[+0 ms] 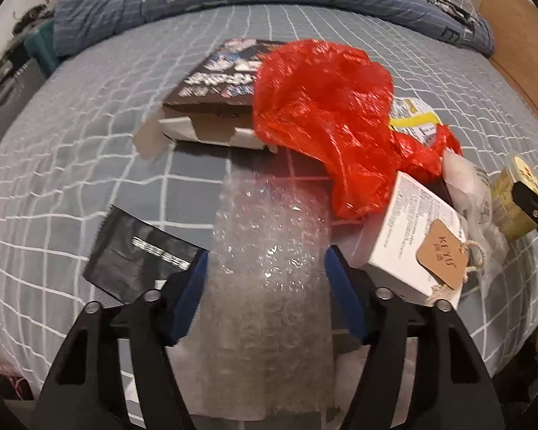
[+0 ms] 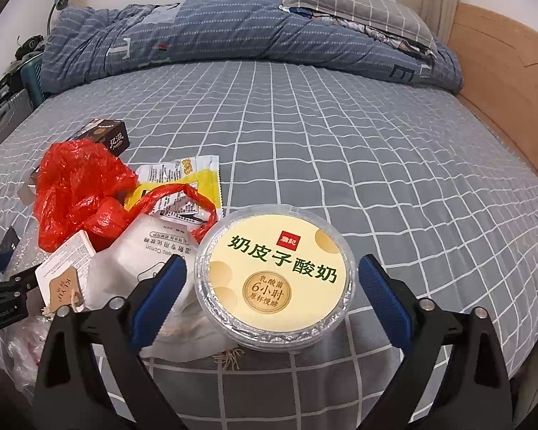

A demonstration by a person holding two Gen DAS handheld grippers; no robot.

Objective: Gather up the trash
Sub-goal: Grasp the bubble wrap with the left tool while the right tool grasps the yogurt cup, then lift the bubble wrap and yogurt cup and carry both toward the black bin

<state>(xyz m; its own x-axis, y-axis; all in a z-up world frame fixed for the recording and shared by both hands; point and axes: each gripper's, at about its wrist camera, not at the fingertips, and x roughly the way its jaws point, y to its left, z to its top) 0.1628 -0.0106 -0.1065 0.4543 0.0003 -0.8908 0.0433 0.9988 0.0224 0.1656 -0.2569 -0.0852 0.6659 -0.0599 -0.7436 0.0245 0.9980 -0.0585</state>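
My left tongs (image 1: 267,268) clamp a roll of clear bubble wrap (image 1: 269,272), knobbly and glossy, lifted just above the grey checked bed (image 2: 340,136). My right tongs (image 2: 270,283) stand open on either side of a round yogurt tub (image 2: 274,279) with a cream printed lid and crinkled foil rim; neither pad touches it. Beside it lie a crumpled red plastic bag (image 1: 322,107), a white box (image 1: 409,236) with a brown paper tag (image 1: 443,256), a yellow wrapper (image 2: 183,179) and a dark carton (image 1: 215,82). A folded blue quilt (image 2: 233,32) lies beyond.
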